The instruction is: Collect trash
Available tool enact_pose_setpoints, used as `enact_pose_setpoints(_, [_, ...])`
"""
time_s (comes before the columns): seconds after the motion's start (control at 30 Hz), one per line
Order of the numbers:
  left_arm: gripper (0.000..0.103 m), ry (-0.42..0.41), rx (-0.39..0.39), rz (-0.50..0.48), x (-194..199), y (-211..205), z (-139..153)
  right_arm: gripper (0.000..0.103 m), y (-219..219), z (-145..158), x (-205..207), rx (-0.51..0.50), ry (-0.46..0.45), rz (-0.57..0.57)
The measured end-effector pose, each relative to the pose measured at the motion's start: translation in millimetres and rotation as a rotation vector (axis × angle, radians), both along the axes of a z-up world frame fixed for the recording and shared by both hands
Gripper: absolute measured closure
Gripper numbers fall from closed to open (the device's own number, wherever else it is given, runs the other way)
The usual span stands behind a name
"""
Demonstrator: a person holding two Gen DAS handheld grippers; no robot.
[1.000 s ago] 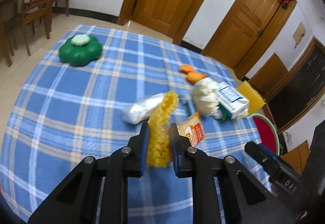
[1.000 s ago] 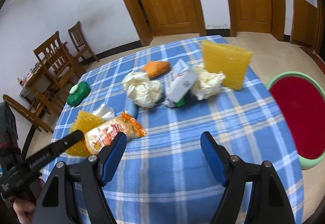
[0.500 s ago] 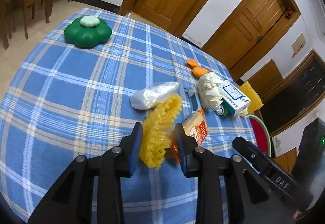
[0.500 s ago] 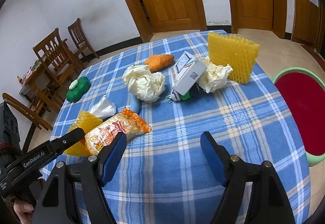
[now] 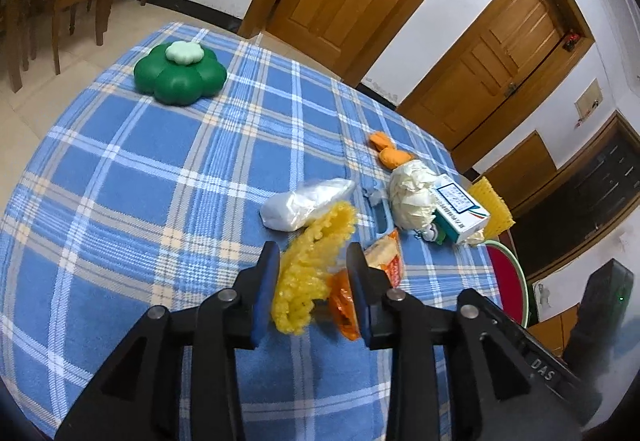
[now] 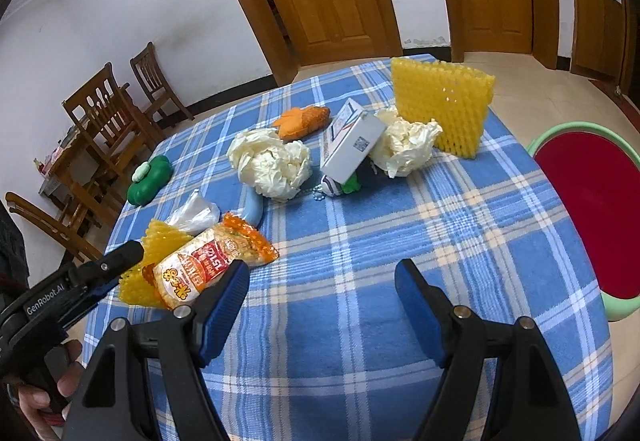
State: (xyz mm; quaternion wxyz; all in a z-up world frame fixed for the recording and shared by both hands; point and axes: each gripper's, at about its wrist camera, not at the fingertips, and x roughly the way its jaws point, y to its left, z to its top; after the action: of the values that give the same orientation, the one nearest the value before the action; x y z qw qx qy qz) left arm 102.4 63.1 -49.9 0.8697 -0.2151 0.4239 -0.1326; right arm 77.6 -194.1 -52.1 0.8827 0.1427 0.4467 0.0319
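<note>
My left gripper point(image 5: 314, 287) is open, its jaws standing either side of a yellow foam net point(image 5: 308, 273) and the end of an orange snack wrapper point(image 5: 384, 261) on the blue plaid tablecloth point(image 5: 140, 181). In the right wrist view the same net point(image 6: 154, 253) and wrapper point(image 6: 204, 265) lie at the left, beside the left gripper's finger point(image 6: 116, 261). My right gripper point(image 6: 320, 289) is open and empty above bare cloth. A clear plastic bag point(image 5: 304, 203), crumpled paper balls point(image 6: 272, 165) point(image 6: 404, 147), a small box point(image 6: 352, 145) and orange peel point(image 6: 304, 119) lie further on.
A second yellow foam net point(image 6: 440, 105) stands at the far edge. A green flower-shaped container point(image 5: 180, 75) sits at the far left. A red bin with a green rim point(image 6: 592, 209) stands beside the table on the right. Wooden chairs point(image 6: 108, 121) stand on the left.
The left gripper's jaws have opened from a tight pinch on the yellow net to a wide gap. The net has sunk back onto the cloth. The right gripper stayed open.
</note>
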Motion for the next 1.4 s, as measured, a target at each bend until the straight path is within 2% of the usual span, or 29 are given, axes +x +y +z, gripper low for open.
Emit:
enact_pose_setpoints(0.1, [0.059,-0.015,0.041,0.003,1.6,-3.6,4.6,0.026,-4.0,-0.5,-0.8,0.006,0.0,-0.004])
enact_pose_setpoints(0.27, [0.061,0.02,0.073,-0.024,20.0,-11.9,0.5,0.026,-8.3,-0.9,-2.5,0.01,0.001,-0.01])
enact_pose_setpoints(0.3, [0.064,0.024,0.074,-0.028,22.0,-12.8,-0.8,0.026,-8.7,-0.6,-2.8,0.008,0.0,-0.01])
enact_pose_setpoints(0.37, [0.082,0.041,0.056,-0.048,27.4,-14.8,-3.9,0.026,-8.4,-0.5,-3.2,0.01,0.0,-0.01])
enact_pose_setpoints(0.43, [0.09,0.038,0.031,-0.054,27.1,-14.5,-3.1,0.026,-7.7,-0.6,-2.8,0.009,0.001,-0.007])
enact_pose_setpoints(0.63, [0.093,-0.032,0.047,-0.013,11.4,-3.9,16.5,0.026,4.8,-0.1,-0.3,0.02,0.01,0.029])
enact_pose_setpoints(0.87, [0.093,-0.054,0.074,0.044,0.3,17.0,22.7,0.026,29.2,-0.7,8.1,0.039,0.03,0.085])
enact_pose_setpoints(1.07, [0.093,0.003,0.042,0.015,-3.6,19.1,6.7,0.026,41.9,-3.7,11.6,0.037,0.041,0.104])
enact_pose_setpoints(1.4, [0.086,0.037,0.071,-0.003,-12.9,16.7,-2.3,0.027,59.5,-22.8,28.4,0.048,0.088,0.146])
